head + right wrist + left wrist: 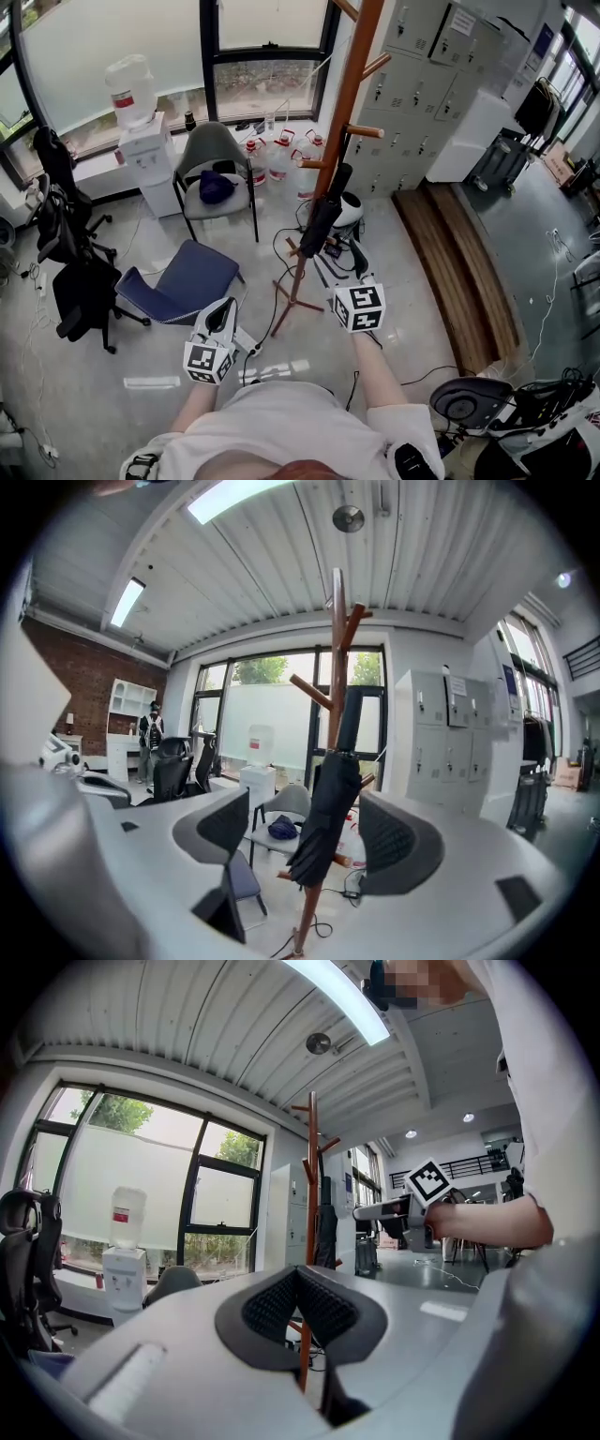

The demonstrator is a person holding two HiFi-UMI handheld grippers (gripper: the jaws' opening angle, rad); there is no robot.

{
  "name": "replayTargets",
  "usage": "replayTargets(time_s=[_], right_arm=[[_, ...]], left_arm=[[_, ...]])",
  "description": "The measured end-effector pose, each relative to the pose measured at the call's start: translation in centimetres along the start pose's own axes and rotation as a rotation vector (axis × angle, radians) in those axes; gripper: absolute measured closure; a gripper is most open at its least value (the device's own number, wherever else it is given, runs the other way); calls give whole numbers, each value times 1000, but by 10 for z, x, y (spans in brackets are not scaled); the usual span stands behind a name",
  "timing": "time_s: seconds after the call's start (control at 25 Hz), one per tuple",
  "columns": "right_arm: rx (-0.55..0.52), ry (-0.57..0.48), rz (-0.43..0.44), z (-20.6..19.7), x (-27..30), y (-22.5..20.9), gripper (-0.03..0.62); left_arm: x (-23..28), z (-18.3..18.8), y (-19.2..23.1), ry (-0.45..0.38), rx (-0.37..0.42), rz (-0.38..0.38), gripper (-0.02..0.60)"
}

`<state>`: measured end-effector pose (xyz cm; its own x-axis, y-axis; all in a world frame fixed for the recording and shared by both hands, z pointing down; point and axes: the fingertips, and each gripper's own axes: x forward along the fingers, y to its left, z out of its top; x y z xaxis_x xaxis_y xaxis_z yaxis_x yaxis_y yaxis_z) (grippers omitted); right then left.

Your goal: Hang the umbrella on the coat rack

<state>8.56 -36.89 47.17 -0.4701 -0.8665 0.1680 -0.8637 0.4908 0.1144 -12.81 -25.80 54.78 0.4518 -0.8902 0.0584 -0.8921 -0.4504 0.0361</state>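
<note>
The black folded umbrella [322, 220] hangs upright against the pole of the wooden coat rack [349, 103], its handle up by a peg. My right gripper [352, 267] is just in front of it, a little apart, jaws open wide and empty. In the right gripper view the umbrella [328, 803] shows beyond the gap of the right gripper [309, 832], in front of the coat rack [337, 639]. My left gripper [223, 317] hangs lower left, away from the rack. In its own view the left gripper [298, 1288] is shut with nothing between its pads.
A grey chair [214, 164] with a dark bundle and a water dispenser [141, 141] stand behind the rack. A blue seat [183, 281] lies left of its base. Cables [281, 248] run over the floor. Lockers [422, 84] and a wooden platform [459, 262] are to the right.
</note>
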Motion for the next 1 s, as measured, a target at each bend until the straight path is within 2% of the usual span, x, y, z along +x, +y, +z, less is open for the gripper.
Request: replayTargets(time_s=[0.32,0.36,0.4,0.48,0.52,0.72,1.0], right_arm=[[51,-25,48,-15,-49,38,262],[56,-32,47,-17,-55,43,286],[63,-46,46,-19,-61,47,355],[85,-99,67,-19,-71,55,544],[97,-124,84,-19,-74,60,584],[156,-128,88,-29,-74,68,588],[179,-120,115,-31,-72,74,588]], left_arm=[[6,7,-6,-14,3,-18,571],[6,8,-7,-16,4,-21,571],[5,9,-7,-17,5,-23,571],[5,8,-8,-17,7,-27,571],[5,7,-8,-16,8,-28,571],[8,5,-10,-19,11,-39,571],[6,6,-13,-19,13,-41,571]])
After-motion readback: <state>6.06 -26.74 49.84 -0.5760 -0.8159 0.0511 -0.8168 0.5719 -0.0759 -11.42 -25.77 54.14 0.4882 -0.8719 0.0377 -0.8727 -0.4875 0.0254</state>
